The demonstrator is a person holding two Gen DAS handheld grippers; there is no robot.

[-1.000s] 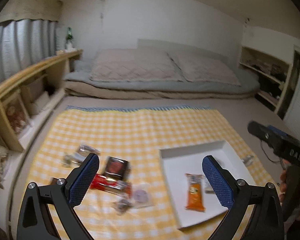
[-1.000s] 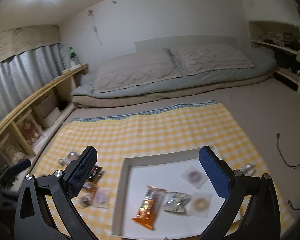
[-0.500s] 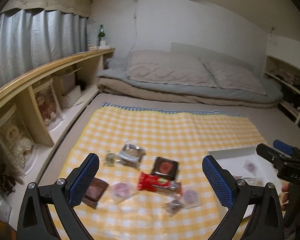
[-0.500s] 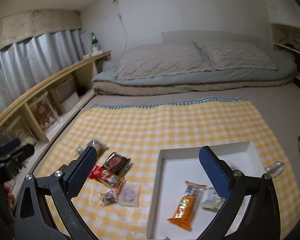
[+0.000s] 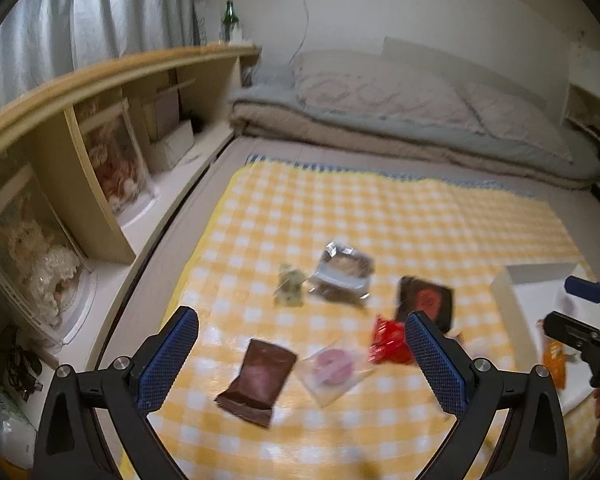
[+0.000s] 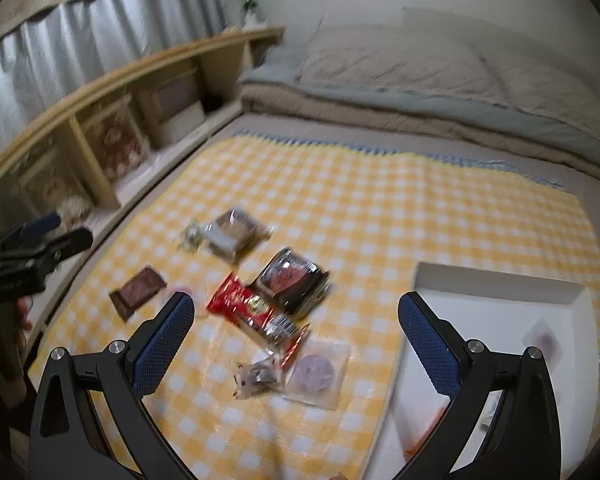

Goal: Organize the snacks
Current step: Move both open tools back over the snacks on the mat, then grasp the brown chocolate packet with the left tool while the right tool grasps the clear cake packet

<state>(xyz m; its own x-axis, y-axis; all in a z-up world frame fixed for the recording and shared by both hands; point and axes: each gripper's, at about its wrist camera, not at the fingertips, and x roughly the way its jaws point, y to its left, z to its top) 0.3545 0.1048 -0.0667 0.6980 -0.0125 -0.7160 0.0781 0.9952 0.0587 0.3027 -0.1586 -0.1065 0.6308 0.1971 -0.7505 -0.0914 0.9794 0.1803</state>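
Note:
Several snacks lie on a yellow checked cloth (image 5: 340,208). In the left wrist view a brown packet (image 5: 258,380), a clear bag with a pink ring (image 5: 332,368), a red wrapper (image 5: 390,340), a black packet (image 5: 424,300), a grey-brown packet (image 5: 342,272) and a small green one (image 5: 288,288) show. My left gripper (image 5: 300,360) is open and empty above the brown packet. My right gripper (image 6: 296,344) is open and empty above the red wrapper (image 6: 252,312) and black packet (image 6: 292,280). A white tray (image 6: 500,304) at the right holds a few snacks.
A low wooden shelf (image 5: 100,92) with framed items runs along the left. A futon with pillows (image 5: 400,100) lies behind the cloth. The right gripper's body (image 5: 584,332) shows at the right edge of the left wrist view.
Both grippers have swung left, from over the white tray toward the loose snacks on the cloth. Both stayed open and empty.

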